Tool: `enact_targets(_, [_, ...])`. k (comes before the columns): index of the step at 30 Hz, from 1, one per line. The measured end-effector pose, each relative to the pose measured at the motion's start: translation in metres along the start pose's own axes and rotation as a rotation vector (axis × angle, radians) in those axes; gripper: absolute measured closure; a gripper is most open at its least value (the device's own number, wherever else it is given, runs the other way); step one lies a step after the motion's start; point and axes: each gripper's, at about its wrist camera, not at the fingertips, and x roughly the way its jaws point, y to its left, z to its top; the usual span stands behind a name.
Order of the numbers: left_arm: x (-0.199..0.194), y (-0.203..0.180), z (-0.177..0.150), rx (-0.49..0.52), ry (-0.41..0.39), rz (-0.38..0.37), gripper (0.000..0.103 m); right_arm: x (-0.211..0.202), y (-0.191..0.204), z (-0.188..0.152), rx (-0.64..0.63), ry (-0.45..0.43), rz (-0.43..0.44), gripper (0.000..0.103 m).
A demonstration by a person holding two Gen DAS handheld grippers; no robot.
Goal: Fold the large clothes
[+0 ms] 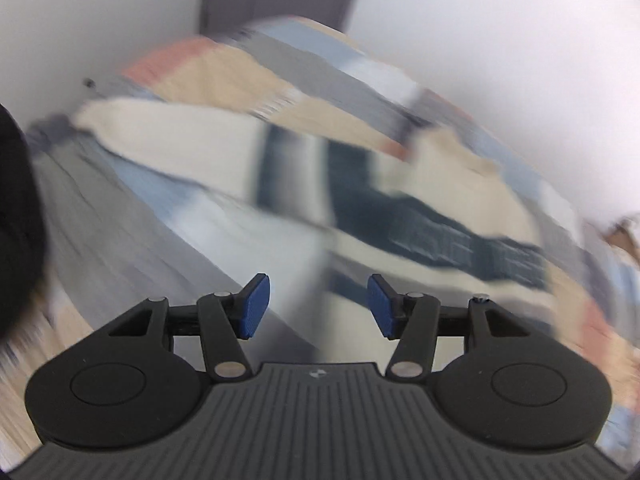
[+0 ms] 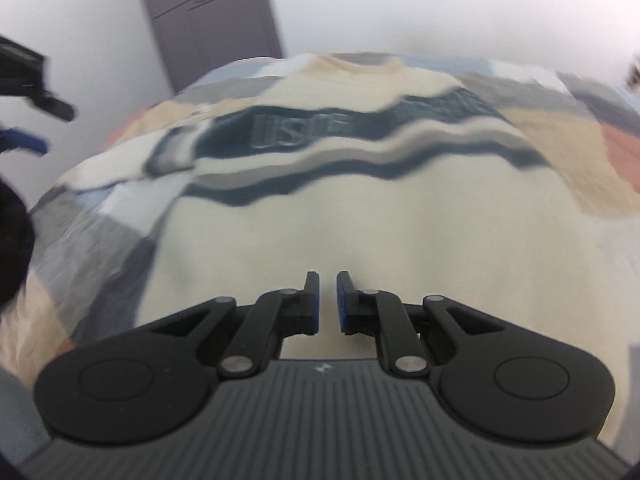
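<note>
Below, a cream sweater (image 2: 360, 216) with dark wavy stripes lies spread on the patchwork-covered bed (image 2: 624, 148). Over it, the right hand-held gripper (image 2: 327, 300) is clenched on nothing, while the left hand-held gripper (image 1: 319, 306) hangs released and empty.

A cream knitted sweater (image 2: 360, 224) carries wavy dark teal and grey bands across its chest, with raised tone-on-tone lettering in the widest teal band. Beneath it, a patchwork bedspread (image 2: 624, 148) shows blocks of salmon, tan, grey, pale blue and white. At eleven o'clock stands a grey-purple door (image 2: 208, 20) against a white wall (image 2: 440, 4). Both black grippers have blue finger pads (image 2: 316, 300).
</note>
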Motion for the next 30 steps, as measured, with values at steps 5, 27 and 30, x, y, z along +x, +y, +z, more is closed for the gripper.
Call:
enact_targets(5, [-0.057,-0.066,-0.032,0.103,-0.07,-0.123,0.043,-0.005,-0.018,0.004,0.005,0.0,-0.069,0.09])
enact_targets(27, [0.018,0.03,-0.126,-0.128,0.182,-0.068,0.043,-0.066,-0.1,-0.007,0.438,-0.133,-0.215,0.085])
enact_targets(30, [0.042,0.039,-0.144,-0.181,0.237,-0.067,0.043,-0.069,-0.106,-0.013,0.515,-0.171,-0.23,0.034])
